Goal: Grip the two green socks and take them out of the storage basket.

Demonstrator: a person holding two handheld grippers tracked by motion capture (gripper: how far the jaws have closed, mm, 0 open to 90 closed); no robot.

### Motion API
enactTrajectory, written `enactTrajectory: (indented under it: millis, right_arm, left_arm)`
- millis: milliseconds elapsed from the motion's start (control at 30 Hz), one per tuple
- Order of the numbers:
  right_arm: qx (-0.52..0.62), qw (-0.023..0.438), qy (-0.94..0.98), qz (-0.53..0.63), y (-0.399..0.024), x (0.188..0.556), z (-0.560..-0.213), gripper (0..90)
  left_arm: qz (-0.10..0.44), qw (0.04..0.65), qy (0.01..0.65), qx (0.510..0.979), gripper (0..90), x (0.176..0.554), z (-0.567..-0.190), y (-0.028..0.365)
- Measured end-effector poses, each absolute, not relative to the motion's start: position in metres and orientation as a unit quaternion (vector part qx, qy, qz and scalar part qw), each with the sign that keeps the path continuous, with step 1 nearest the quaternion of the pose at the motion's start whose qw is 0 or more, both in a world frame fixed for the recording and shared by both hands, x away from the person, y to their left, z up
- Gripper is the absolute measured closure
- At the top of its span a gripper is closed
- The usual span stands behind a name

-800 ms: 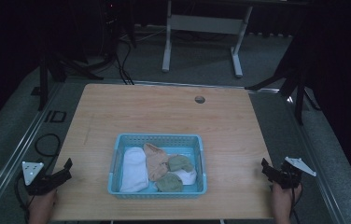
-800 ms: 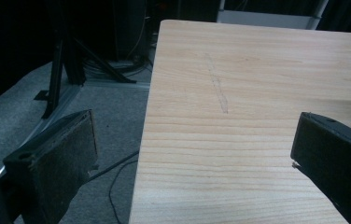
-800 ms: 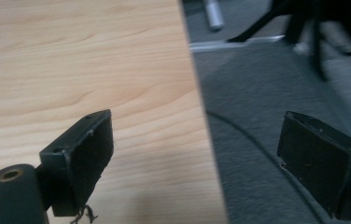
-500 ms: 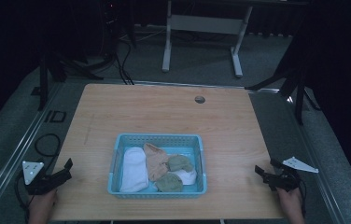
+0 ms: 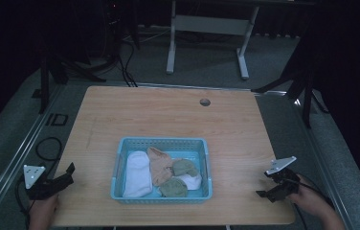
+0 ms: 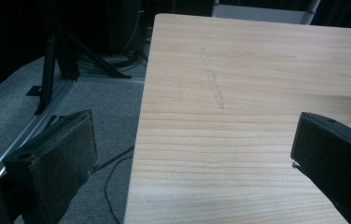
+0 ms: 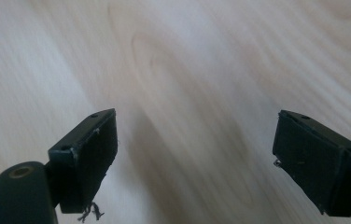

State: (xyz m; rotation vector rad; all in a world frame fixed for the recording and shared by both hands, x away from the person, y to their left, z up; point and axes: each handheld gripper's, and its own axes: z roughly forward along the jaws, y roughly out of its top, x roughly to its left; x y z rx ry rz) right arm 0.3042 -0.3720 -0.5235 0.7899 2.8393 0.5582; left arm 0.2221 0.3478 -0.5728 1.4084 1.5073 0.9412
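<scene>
A light-blue plastic basket (image 5: 120,158) sits near the table's front edge, holding several soft cloth pieces: a white one (image 5: 137,172), a tan one (image 5: 160,165) and two green ones (image 5: 184,167). My left gripper (image 5: 69,175) is at the front left table edge, left of the basket, open and empty. In the left gripper view, the left gripper (image 6: 194,140) has its jaws wide apart over bare wood. My right gripper (image 5: 263,184) hovers over the front right corner, pointing toward the basket. In its own view the right gripper (image 7: 194,135) is open above blurred wood grain.
The wooden table (image 5: 168,120) has a round cable hole (image 5: 205,102) near its far edge. Grey carpet, cables and a black stand (image 6: 54,60) lie beyond the left edge. A white desk frame (image 5: 207,28) stands behind the table.
The right gripper has shifted left from the table's right edge toward the basket. The left gripper and basket have stayed put.
</scene>
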Motion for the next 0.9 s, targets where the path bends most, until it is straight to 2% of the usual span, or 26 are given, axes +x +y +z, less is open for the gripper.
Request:
enactTrajectory:
  millis: [100, 300, 900]
  right_arm:
    - [0.24, 0.057, 0.964, 0.096, -0.361, 0.307, -0.522, 14.1]
    - [0.212, 0.009, 0.977, 0.018, -0.344, 0.314, -0.513, 15.1]
    - [0.173, -0.019, 0.985, -0.008, -0.315, 0.322, -0.506, 14.3]
  left_arm:
    - [0.376, 0.423, 0.601, 0.565, 0.7, 0.222, -0.573, 0.348]
    - [0.375, 0.422, 0.6, 0.566, 0.7, 0.222, -0.573, 0.348]
    - [0.373, 0.422, 0.601, 0.568, 0.7, 0.223, -0.573, 0.347]
